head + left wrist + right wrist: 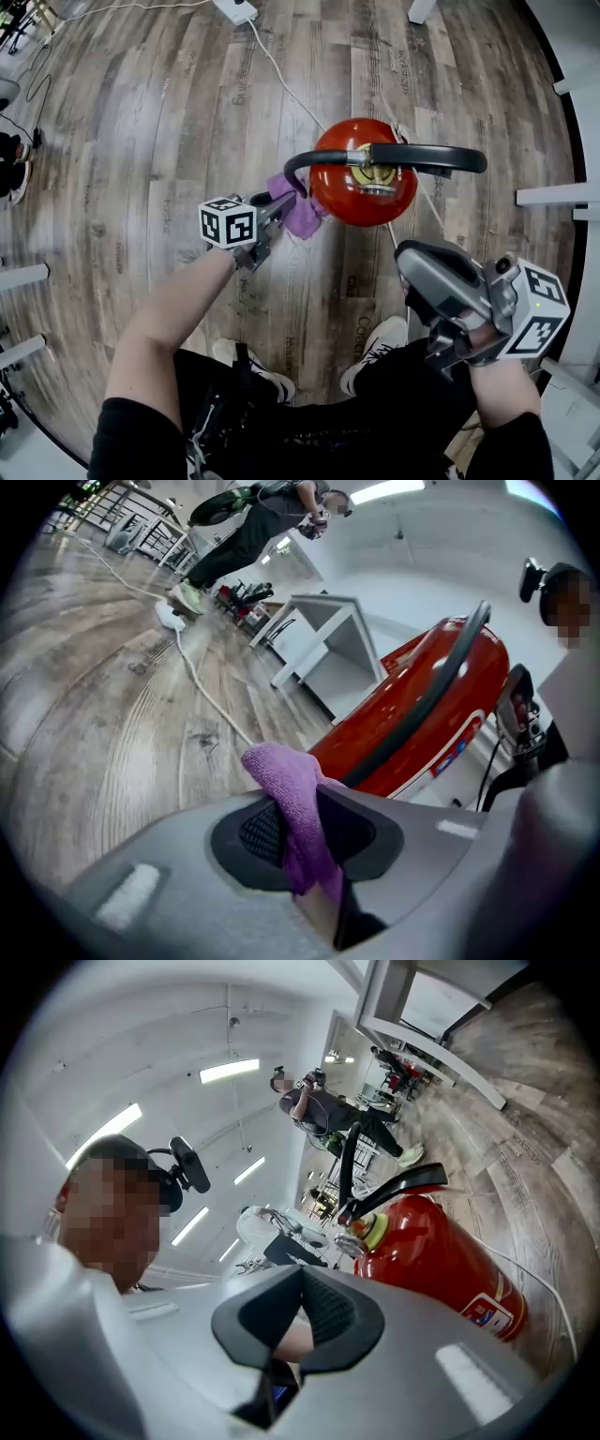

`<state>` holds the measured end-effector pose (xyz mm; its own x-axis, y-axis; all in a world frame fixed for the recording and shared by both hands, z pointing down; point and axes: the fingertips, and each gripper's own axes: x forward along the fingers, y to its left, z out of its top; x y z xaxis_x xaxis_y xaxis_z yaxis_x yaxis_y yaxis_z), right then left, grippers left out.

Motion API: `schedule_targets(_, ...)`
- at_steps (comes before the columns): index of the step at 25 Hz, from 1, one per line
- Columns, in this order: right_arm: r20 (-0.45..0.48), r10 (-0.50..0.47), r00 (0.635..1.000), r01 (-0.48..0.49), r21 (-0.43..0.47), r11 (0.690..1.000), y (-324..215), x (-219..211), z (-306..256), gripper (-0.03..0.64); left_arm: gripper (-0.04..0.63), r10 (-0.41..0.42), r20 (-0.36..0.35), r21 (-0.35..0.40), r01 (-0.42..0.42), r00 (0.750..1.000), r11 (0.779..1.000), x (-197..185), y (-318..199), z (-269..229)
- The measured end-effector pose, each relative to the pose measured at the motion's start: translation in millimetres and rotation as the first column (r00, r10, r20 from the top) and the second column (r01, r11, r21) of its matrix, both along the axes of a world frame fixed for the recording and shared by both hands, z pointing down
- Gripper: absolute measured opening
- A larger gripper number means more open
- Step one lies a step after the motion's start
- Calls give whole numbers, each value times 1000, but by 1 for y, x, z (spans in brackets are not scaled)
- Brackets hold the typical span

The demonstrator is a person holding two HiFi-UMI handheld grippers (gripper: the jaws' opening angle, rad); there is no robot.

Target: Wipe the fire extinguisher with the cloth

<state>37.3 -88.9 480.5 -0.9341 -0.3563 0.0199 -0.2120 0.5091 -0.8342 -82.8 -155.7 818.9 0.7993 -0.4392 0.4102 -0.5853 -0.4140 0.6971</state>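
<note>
A red fire extinguisher (361,183) stands on the wood floor, with its black hose and handle (412,157) across the top. My left gripper (275,214) is shut on a purple cloth (300,211), which lies against the left side of the cylinder. In the left gripper view the cloth (286,785) sticks out between the jaws of the left gripper (302,810), just in front of the extinguisher (412,710). My right gripper (412,262) hangs to the lower right, apart from the extinguisher (436,1251). The jaws of the right gripper (302,1277) meet at the tips with nothing held.
A white cable (281,80) runs across the floor from a power strip (234,9) past the extinguisher. White table legs (553,195) stand at the right. My shoes (375,352) are close below the extinguisher. A person (253,527) stands far behind, near a white table (323,639).
</note>
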Motion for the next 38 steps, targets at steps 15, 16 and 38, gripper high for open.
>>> schedule_targets(15,-1,18,1000,-18,-3,1000,1,5,0,1,66,102,-335,-81,-136,937,987,7,-26,-46)
schedule_targets(16,2,19,1000,-19,-1,1000,1,6,-1,2,66,151,-365,-53,-183,919,982,9,-33,-68)
schedule_targets(38,103,21,994,-20,-13,1000,0,17,-21,1,74,812,-220,79,-820,540,567,99,-79,-281)
